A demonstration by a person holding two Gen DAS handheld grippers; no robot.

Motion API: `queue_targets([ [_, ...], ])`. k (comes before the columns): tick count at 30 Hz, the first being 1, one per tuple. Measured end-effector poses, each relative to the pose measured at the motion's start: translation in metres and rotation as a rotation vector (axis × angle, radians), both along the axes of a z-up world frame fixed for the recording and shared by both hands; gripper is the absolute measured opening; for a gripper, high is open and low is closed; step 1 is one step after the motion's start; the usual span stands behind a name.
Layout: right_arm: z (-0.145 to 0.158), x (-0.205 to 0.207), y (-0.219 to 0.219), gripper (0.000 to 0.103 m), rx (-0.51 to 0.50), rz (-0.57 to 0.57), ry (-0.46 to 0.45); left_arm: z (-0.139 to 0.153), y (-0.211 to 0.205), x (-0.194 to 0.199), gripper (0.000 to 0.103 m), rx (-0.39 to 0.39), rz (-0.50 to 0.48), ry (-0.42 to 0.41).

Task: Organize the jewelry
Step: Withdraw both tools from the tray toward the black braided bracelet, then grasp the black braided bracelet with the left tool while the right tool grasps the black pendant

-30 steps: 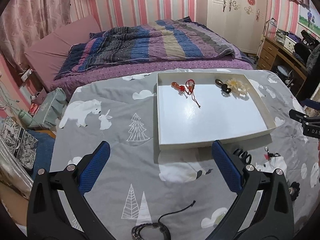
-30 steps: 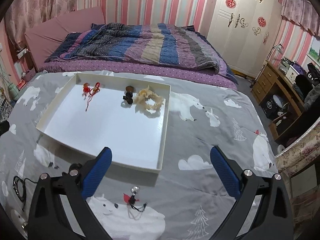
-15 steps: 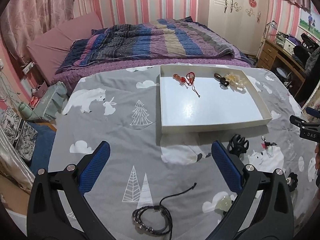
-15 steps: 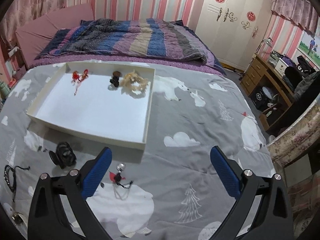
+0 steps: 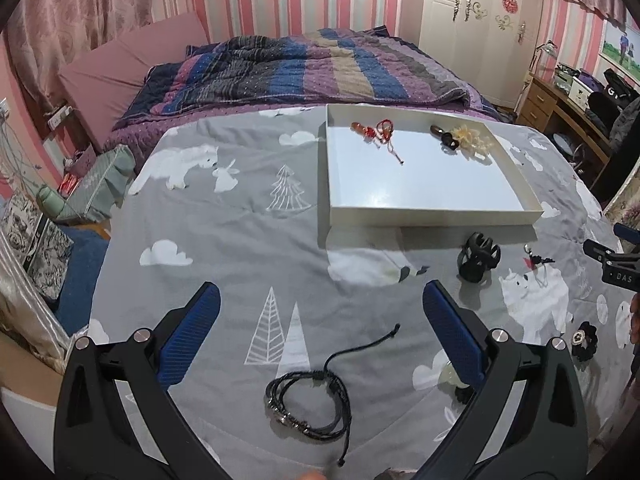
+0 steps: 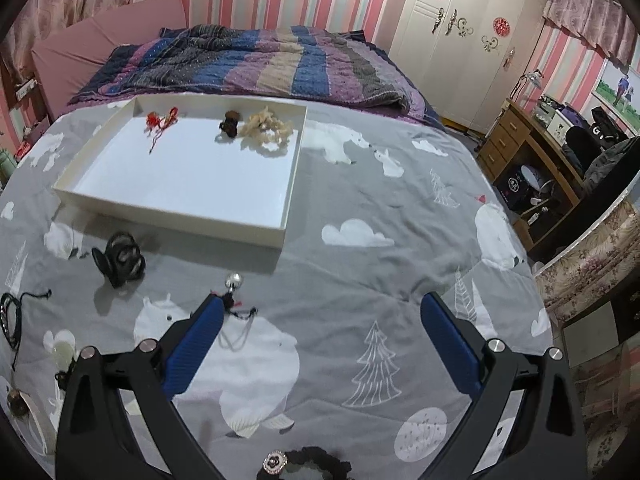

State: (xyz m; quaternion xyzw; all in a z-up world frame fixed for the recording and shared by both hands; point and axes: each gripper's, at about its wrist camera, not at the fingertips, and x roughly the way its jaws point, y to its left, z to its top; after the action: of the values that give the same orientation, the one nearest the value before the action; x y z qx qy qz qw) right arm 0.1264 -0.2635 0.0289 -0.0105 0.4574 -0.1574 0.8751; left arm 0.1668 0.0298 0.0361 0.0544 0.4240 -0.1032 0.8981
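Note:
A white tray [image 5: 432,215] [image 6: 176,212] lies on the grey bear-print cloth and holds a red cord bracelet [image 5: 380,130] [image 6: 162,120], a dark brown piece [image 5: 444,138] [image 6: 229,123] and a cream scrunchie [image 5: 474,138] [image 6: 269,130]. Loose on the cloth: a black braided bracelet [image 5: 308,404], a black hair claw [image 5: 478,258] [image 6: 120,260], a small red-and-black charm with a silver bead [image 5: 536,260] [image 6: 234,294], and a black scrunchie with a brooch [image 5: 582,340] [image 6: 304,462]. My left gripper [image 5: 320,320] is open above the black bracelet. My right gripper [image 6: 320,320] is open and empty.
A pale jade piece [image 5: 450,376] [image 6: 62,350] lies near the left gripper's right finger. A bed with a striped quilt [image 5: 300,68] stands behind the table. A wooden desk [image 6: 532,152] and a wardrobe [image 6: 460,36] are at the right.
Both grippers have pulled back toward me from the tray. The black bracelet, hair claw and black scrunchie have come into view. Both stay open.

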Motion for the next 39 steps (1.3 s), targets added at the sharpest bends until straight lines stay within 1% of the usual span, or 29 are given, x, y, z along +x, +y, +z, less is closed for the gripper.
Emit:
queue_targets([
  [5, -0.01, -0.008, -0.002, 0.099, 0.037, -0.009, 0.014, -0.006, 0.008, -0.007, 0.1, -0.004, 0.005, 0.009],
  [9, -0.014, -0.018, 0.0, 0.099, 0.05, -0.024, 0.0, -0.015, 0.013, -0.013, 0.1, 0.015, 0.017, 0.02],
  [12, -0.019, -0.027, 0.007, 0.099, 0.087, -0.012, 0.001, -0.024, 0.018, -0.019, 0.1, 0.013, 0.008, 0.033],
  [15, -0.024, -0.029, 0.016, 0.099, 0.088, -0.012, 0.015, -0.034, 0.024, -0.021, 0.1, 0.01, 0.007, 0.052],
  [18, -0.029, -0.036, 0.029, 0.099, 0.126, -0.01, 0.016, -0.046, 0.031, -0.023, 0.1, 0.013, 0.015, 0.073],
  [21, -0.031, -0.043, 0.05, 0.099, 0.173, 0.01, 0.01, -0.057, 0.039, -0.024, 0.1, 0.001, 0.027, 0.096],
  [23, -0.033, -0.046, 0.063, 0.099, 0.181, 0.023, 0.01, -0.063, 0.044, -0.025, 0.1, 0.001, 0.034, 0.112],
  [27, -0.037, -0.049, 0.096, 0.099, 0.155, 0.065, 0.016, -0.073, 0.053, -0.028, 0.1, -0.026, 0.019, 0.125],
  [31, -0.047, -0.045, 0.124, 0.099, 0.128, 0.088, 0.041, -0.082, 0.06, -0.029, 0.1, -0.009, 0.017, 0.136],
  [34, -0.05, -0.044, 0.139, 0.099, 0.153, 0.111, 0.042, -0.09, 0.066, -0.031, 0.1, 0.008, 0.014, 0.15],
  [39, -0.05, -0.042, 0.165, 0.099, 0.154, 0.166, 0.037, -0.095, 0.072, -0.033, 0.1, -0.008, -0.004, 0.156],
])
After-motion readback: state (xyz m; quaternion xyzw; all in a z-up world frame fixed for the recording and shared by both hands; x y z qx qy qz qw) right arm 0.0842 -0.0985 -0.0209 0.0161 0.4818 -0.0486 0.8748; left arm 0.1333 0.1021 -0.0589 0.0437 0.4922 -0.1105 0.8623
